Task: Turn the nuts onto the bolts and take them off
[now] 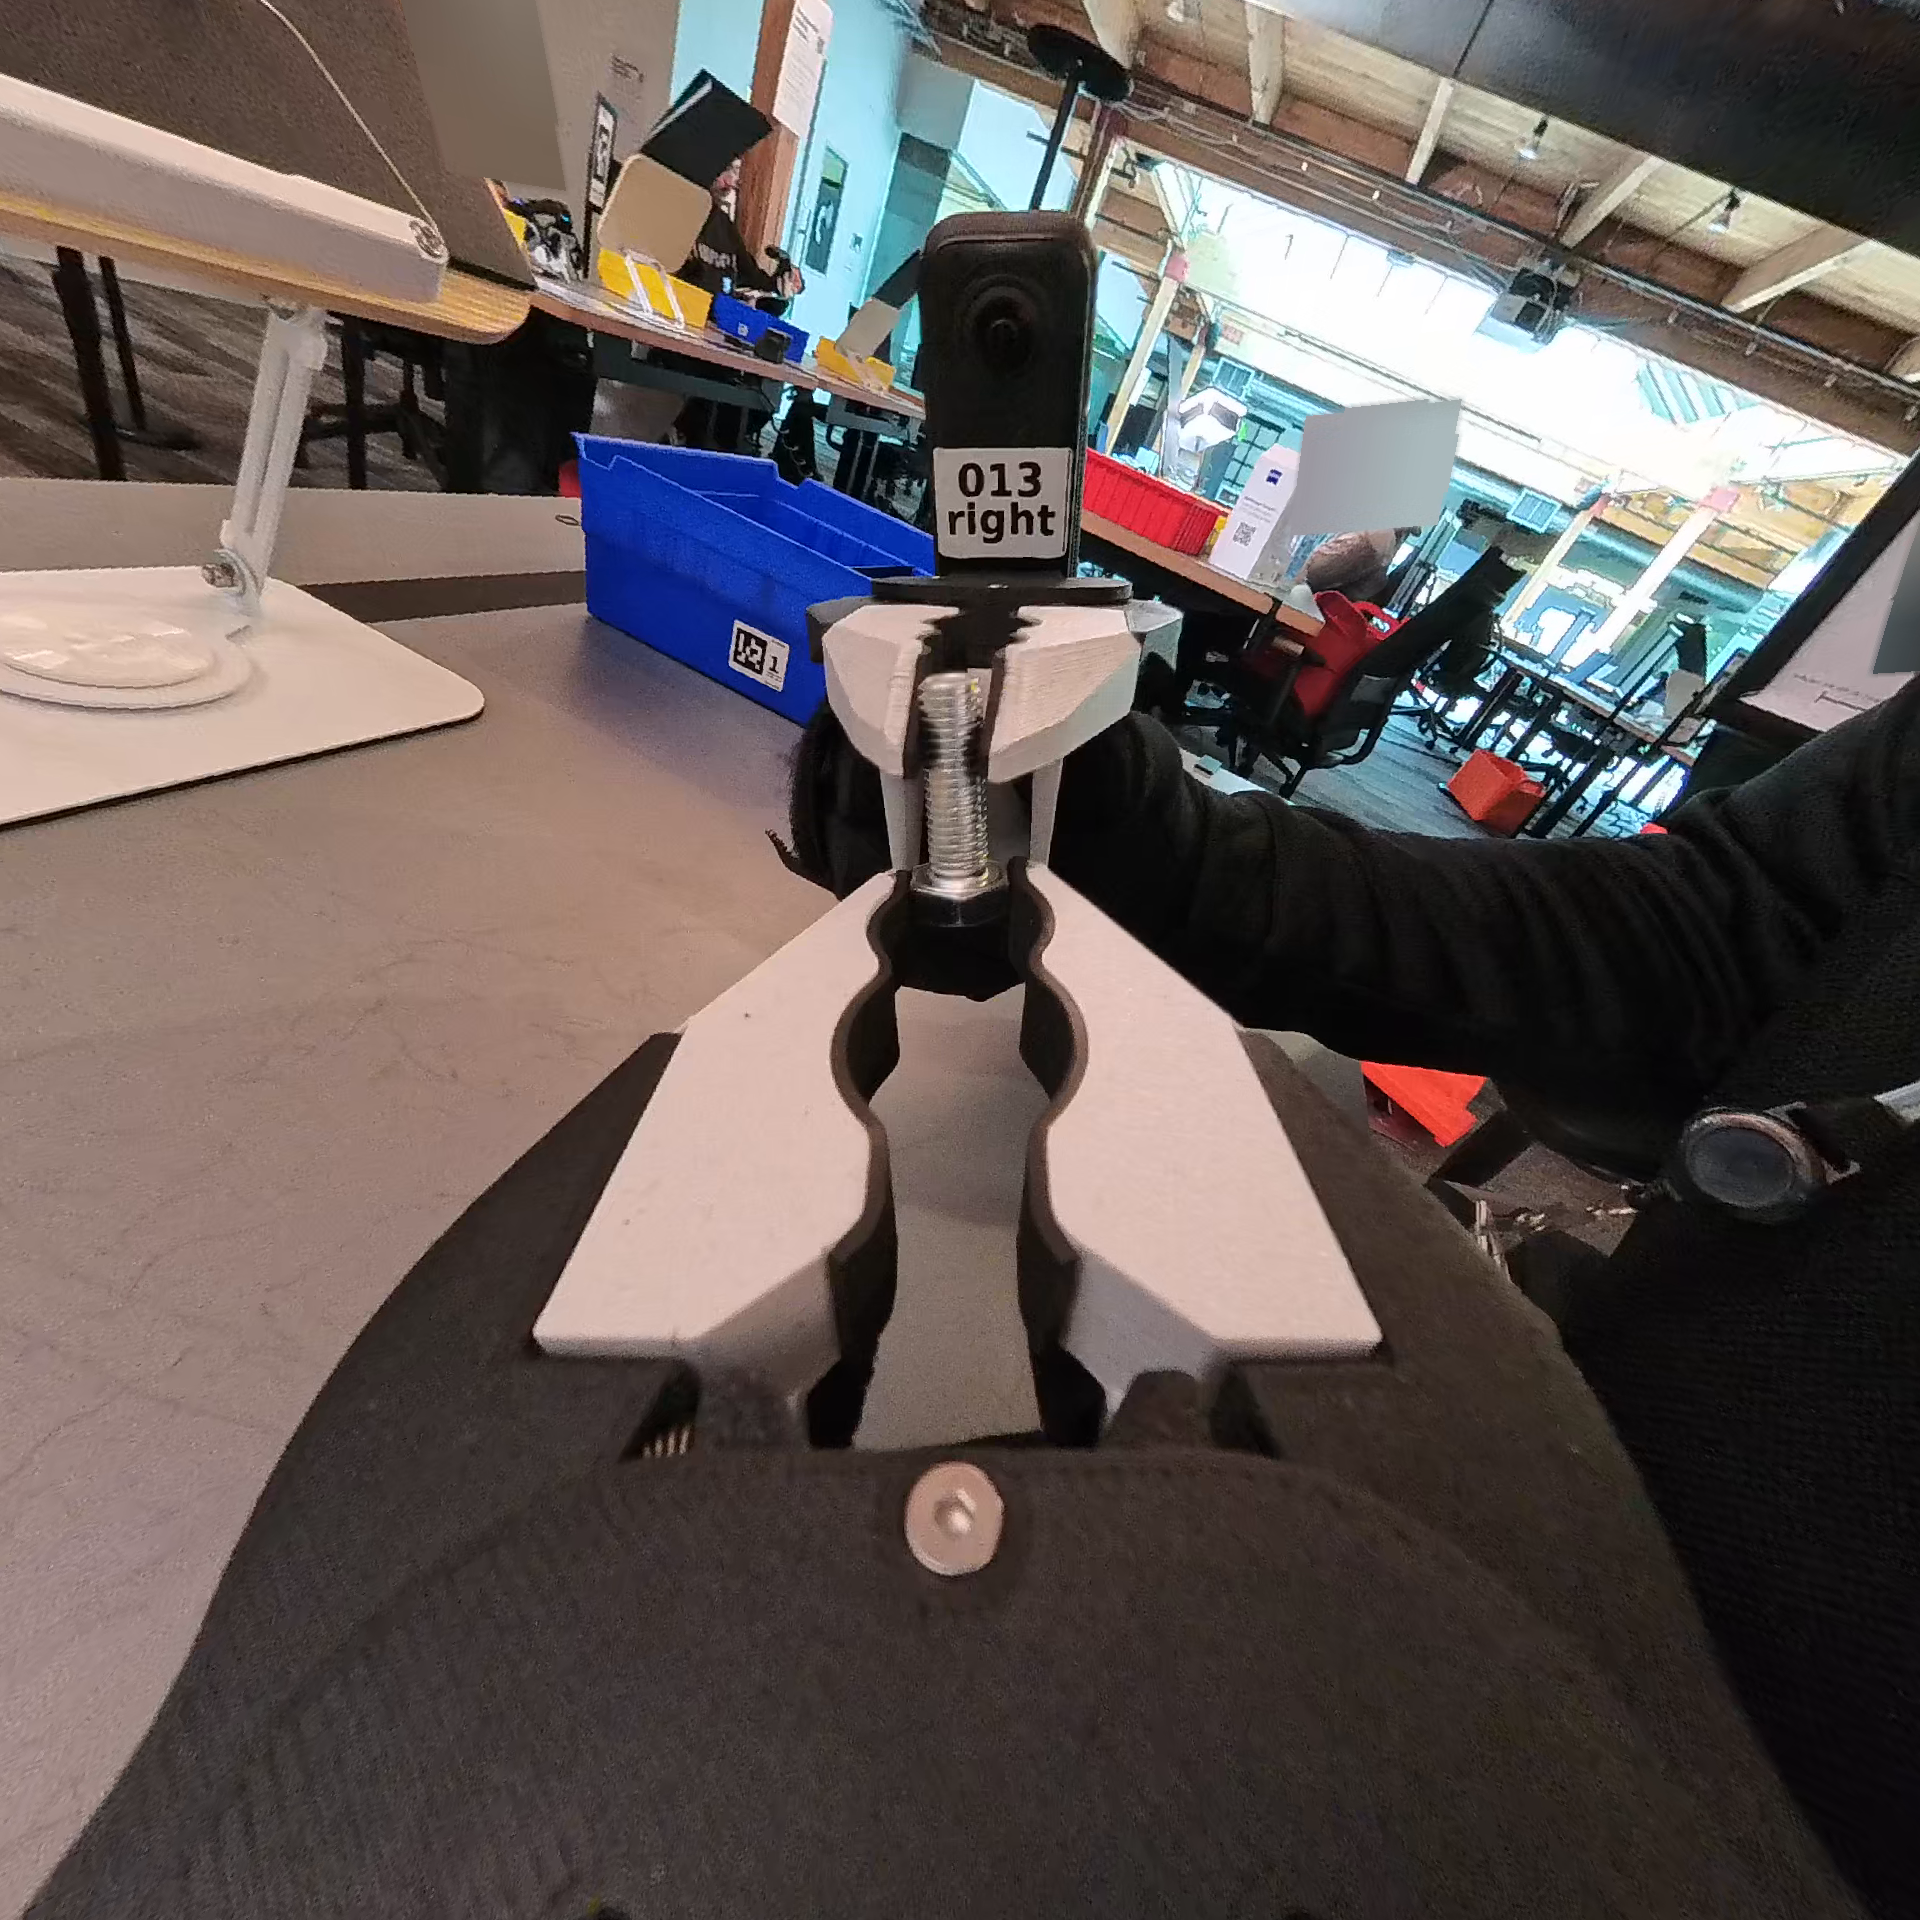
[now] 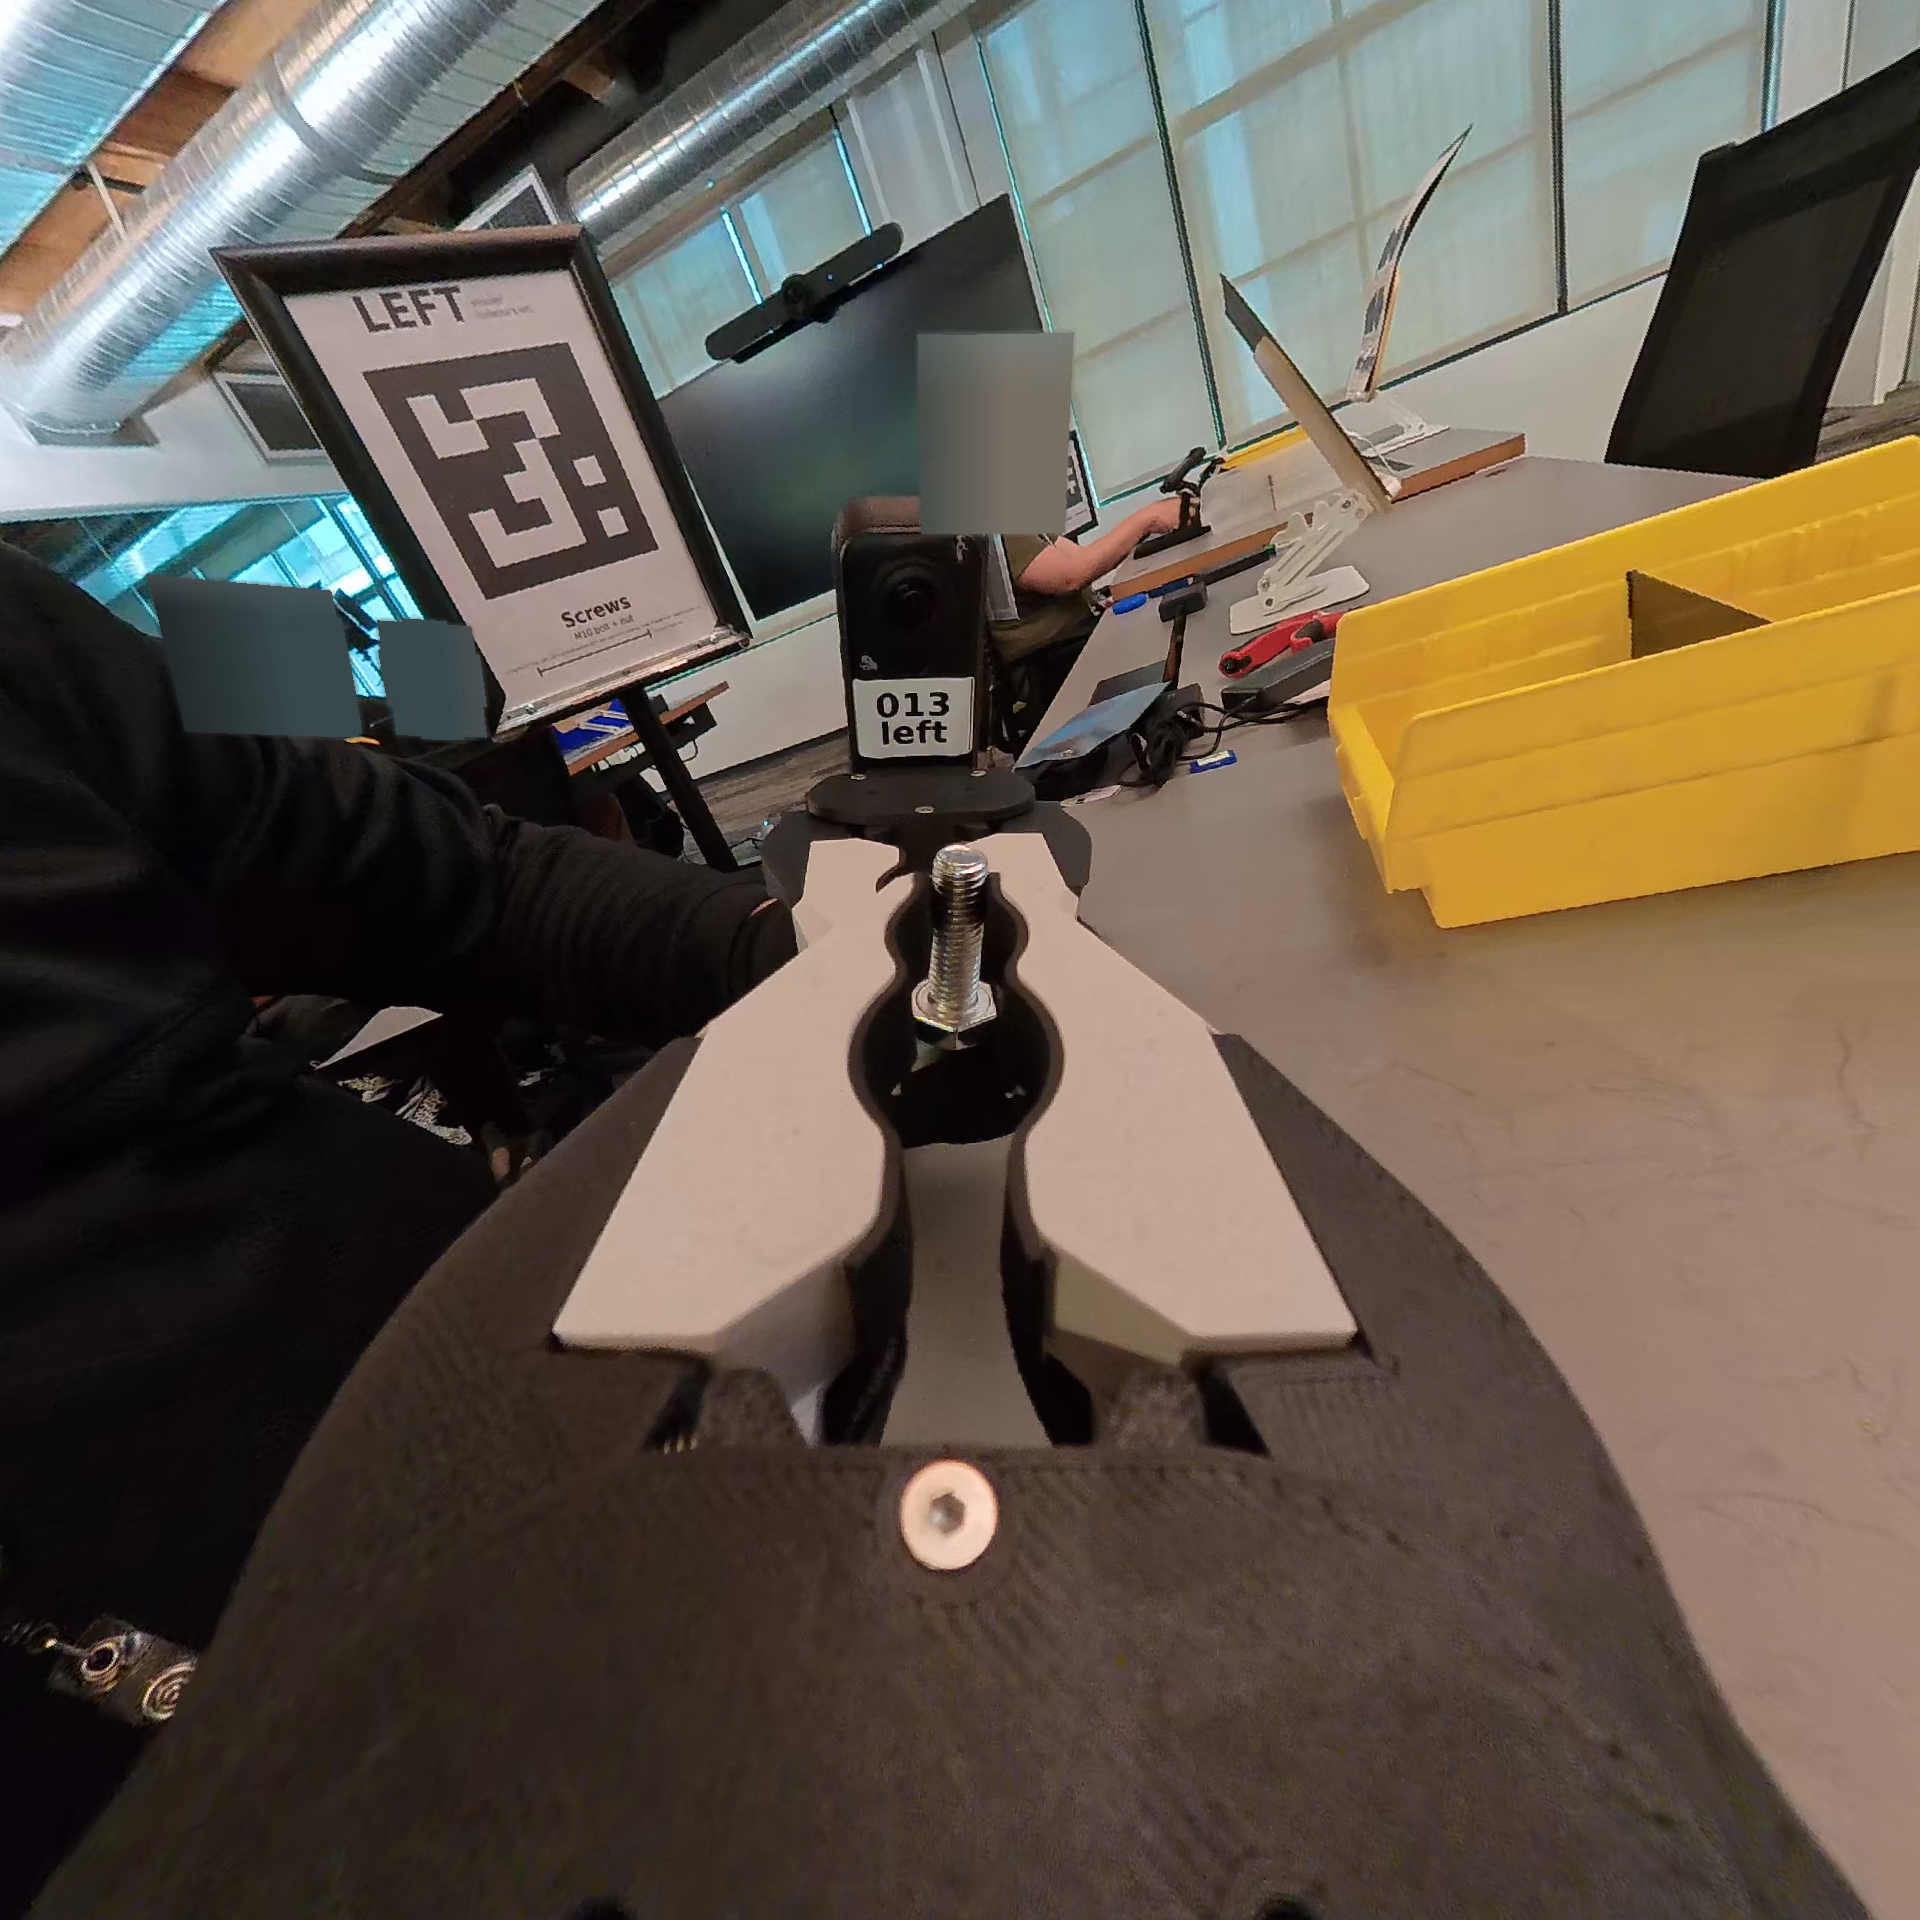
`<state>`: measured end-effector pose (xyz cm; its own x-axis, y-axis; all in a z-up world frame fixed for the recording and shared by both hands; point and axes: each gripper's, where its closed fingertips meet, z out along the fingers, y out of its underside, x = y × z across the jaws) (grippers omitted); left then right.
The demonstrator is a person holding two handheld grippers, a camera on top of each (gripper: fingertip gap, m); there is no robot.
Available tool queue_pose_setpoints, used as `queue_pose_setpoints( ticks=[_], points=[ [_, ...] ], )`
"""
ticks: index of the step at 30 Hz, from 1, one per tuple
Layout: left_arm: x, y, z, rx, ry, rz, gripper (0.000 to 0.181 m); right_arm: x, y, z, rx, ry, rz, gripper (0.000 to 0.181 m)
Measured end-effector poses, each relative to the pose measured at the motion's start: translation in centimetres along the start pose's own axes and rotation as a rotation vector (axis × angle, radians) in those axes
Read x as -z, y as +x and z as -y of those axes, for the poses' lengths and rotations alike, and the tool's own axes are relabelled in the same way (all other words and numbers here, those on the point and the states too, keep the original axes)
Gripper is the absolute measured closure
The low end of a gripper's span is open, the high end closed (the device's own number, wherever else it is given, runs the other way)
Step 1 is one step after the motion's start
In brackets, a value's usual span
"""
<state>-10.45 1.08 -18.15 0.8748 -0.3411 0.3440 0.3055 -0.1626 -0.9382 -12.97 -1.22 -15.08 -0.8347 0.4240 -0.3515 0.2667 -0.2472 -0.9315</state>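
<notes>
A silver threaded bolt [image 1: 951, 769] is held between my two grippers above the grey table [image 1: 260, 1039]. A silver hex nut [image 1: 951, 883] sits low on its thread, against a dark hex part. My left gripper [image 1: 956, 899] is shut on that hex end. My right gripper [image 1: 961, 670] faces it from higher up, its jaws closed around the thread's free end. In the right wrist view the bolt [image 2: 956, 935] stands between my right gripper's [image 2: 956, 868] tips. The nut [image 2: 954, 1006] shows lower, through the fingers' round recess. The left gripper's fingertips are hidden there; only its camera mount [image 2: 920, 800] shows.
A blue bin [image 1: 717, 582] and a white stand [image 1: 208, 665] sit on the table beyond the left gripper. A yellow bin [image 2: 1621, 707] stands to the right of the right gripper. A framed marker sign [image 2: 488, 457] stands behind. A black sleeve [image 1: 1455, 914] reaches in from the right. The grippers are tip to tip, or close to it.
</notes>
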Motion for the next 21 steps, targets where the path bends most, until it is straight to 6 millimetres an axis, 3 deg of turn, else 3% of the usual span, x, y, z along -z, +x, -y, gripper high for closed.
queue_pose_setpoints(
  ticks=[3, 6, 11, 14, 16, 21],
  points=[
    [0.0, 0.0, 0.0, 0.001, 0.0, 0.004, 0.164, 0.0, 0.1, 0.1, -0.012, 0.002, -0.003, 0.173],
    [0.3, -0.3, 0.3, 0.004, 0.013, 0.015, 0.164, 0.1, 0.7, 0.2, -0.029, 0.001, -0.038, 0.146],
    [1.4, -0.8, 0.9, -0.02, 0.017, 0.053, 0.165, 1.9, 1.6, 1.4, -0.022, 0.035, -0.105, 0.146],
    [2.4, -1.1, 1.4, -0.073, 0.011, 0.099, 0.165, 3.9, 3.2, 1.4, -0.006, -0.009, -0.228, 0.149],
    [3.1, -1.3, 1.5, -0.118, -0.005, 0.129, 0.164, 5.3, 4.4, 0.4, 0.007, -0.094, -0.328, 0.149],
    [5.2, -0.4, 2.1, -0.143, 0.056, 0.114, 0.165, 7.9, 6.4, -5.2, 0.091, -0.471, -0.529, 0.148]
  ],
)
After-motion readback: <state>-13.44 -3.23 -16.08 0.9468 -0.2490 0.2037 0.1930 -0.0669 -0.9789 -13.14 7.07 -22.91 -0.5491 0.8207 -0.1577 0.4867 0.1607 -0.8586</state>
